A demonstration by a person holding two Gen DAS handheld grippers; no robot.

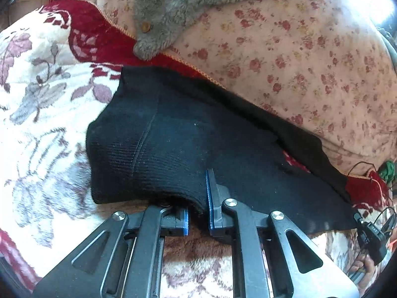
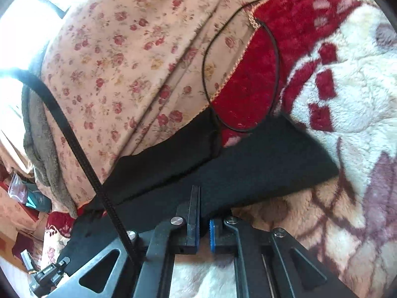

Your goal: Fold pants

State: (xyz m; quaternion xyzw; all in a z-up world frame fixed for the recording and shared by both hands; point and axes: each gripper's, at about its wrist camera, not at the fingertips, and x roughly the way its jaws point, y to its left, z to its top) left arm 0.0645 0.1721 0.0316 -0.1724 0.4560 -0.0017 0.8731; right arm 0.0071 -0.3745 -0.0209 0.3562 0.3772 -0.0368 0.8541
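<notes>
The black knit pants (image 1: 173, 136) lie across a white and red floral blanket (image 1: 37, 87). In the left wrist view my left gripper (image 1: 198, 206) is shut on the near edge of the pants at their waist end, one blue pad over the cloth and one under. In the right wrist view my right gripper (image 2: 204, 219) is shut on the near edge of the pants (image 2: 248, 168) at the leg end, where the two legs lie stacked. The right gripper also shows at the right edge of the left wrist view (image 1: 372, 236).
A pink flowered quilt (image 1: 297, 49) is heaped behind the pants. A grey fleece garment with wooden buttons (image 1: 168, 19) lies on it. A thin black cable (image 2: 248, 74) loops over the blanket, and a thick black cord (image 2: 82, 154) crosses the right wrist view.
</notes>
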